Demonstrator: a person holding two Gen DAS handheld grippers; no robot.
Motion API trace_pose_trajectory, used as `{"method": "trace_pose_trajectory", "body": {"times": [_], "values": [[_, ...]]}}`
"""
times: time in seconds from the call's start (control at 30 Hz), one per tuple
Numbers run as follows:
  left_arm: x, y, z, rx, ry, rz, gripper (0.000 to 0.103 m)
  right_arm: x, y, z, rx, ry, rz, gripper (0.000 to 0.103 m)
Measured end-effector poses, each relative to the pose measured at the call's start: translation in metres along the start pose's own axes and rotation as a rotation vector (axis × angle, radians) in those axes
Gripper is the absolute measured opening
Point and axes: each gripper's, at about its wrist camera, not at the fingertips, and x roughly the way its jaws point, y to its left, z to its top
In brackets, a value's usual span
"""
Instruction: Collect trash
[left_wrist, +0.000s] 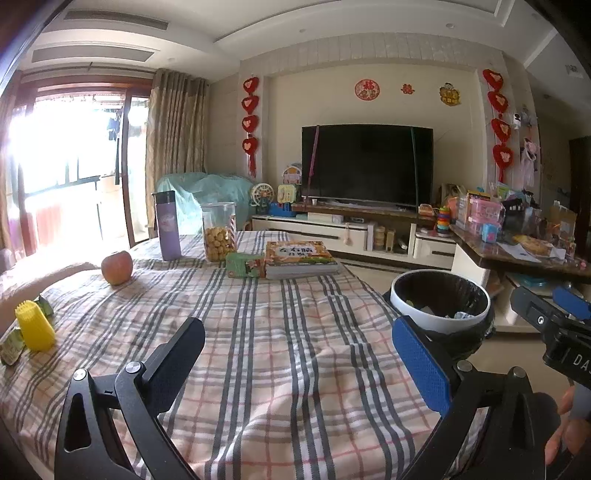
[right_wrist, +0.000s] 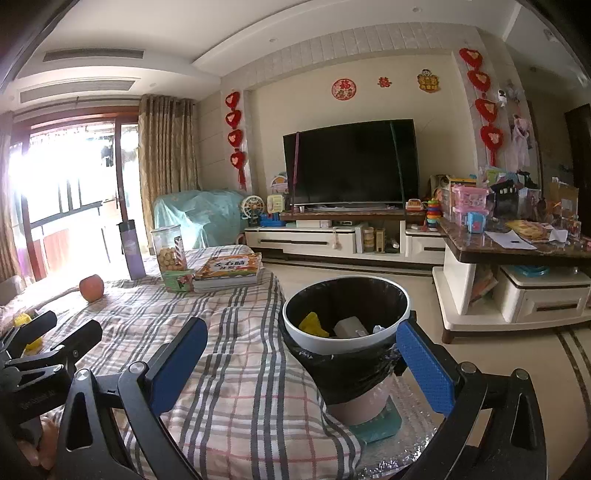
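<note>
Trash bin (right_wrist: 347, 332), right of the checked worktop (left_wrist: 277, 332): already holds yellow scrap, white pieces; left claw (left_wrist: 299, 365) and right claw (right_wrist: 303, 365) both wide, empty; small green wrappers (left_wrist: 11, 347) beside yellow block (left_wrist: 35, 328), far left, seemingly uncollected.

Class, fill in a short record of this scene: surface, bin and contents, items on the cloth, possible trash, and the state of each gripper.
Surface: checked cloth over a table
Bin: black-lined trash bin beside the table's right edge
Bin contents: a yellow piece, a white box and crumpled scraps
Items on cloth: apple, purple bottle, biscuit jar, book, green carton, yellow brush-like object
Possible trash: green wrappers at the left edge
Left gripper: open, empty
Right gripper: open, empty
</note>
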Motion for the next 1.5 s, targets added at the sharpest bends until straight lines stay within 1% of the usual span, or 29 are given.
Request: {"method": "trace_pose_trajectory", "body": {"times": [0.4,1.5], "values": [[0.0000,0.0037,-0.0007,-0.004,0.000,-0.013,0.102,0.0010,0.0013,0.0003,-0.002,0.001,0.000,0.103],[-0.0002,0.0045,-0.0004,-0.002,0.001,-0.014,0.102,0.0007,0.0086,0.0004,-0.008,-0.007,0.016,0.103]]}}
